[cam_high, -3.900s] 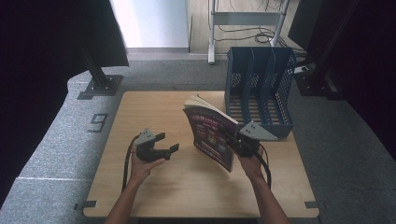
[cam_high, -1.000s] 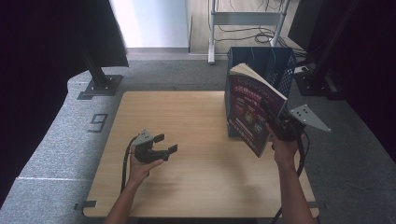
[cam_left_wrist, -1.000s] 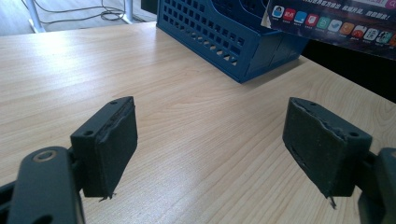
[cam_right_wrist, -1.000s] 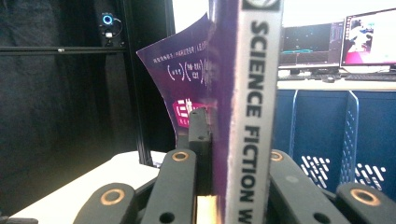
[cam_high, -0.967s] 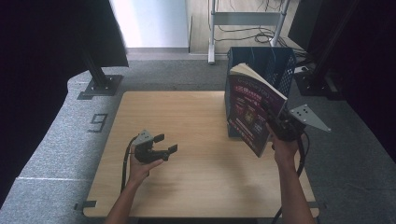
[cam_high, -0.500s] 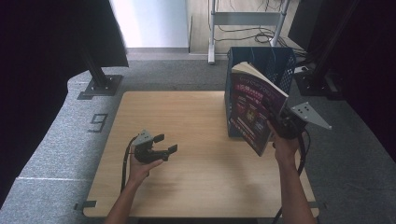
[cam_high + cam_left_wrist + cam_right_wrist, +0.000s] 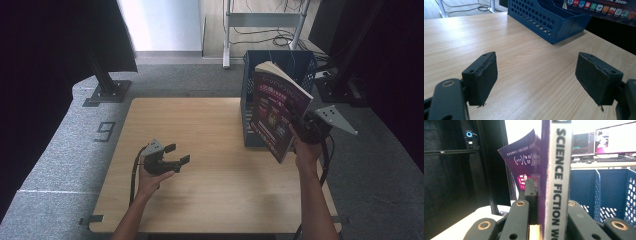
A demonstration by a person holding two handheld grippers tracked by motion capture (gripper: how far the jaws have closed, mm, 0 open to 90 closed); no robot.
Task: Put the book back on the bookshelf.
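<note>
A purple paperback book [image 7: 276, 112] is held upright in the air, lifted off the table in front of the blue file rack [image 7: 295, 67]. My right gripper [image 7: 299, 127] is shut on its spine edge. In the right gripper view the white spine [image 7: 557, 177] reading "SCIENCE FICTION" stands clamped between both jaws, with the rack [image 7: 609, 192] behind it to the right. My left gripper [image 7: 177, 154] rests on the wooden table [image 7: 210, 200] at the left, open, nothing between its fingers [image 7: 484, 77]. The rack's corner [image 7: 554, 22] shows far ahead of it.
The blue slotted rack stands at the table's back right corner. Grey carpet surrounds the table, with a black stand foot [image 7: 107, 92] at the back left and a metal frame with cables [image 7: 265, 20] behind. Monitors [image 7: 609, 141] glow beyond the rack.
The right gripper has lifted the book from the table's middle to the right, up in front of the rack; over the last second it barely shifted. The left gripper stayed put.
</note>
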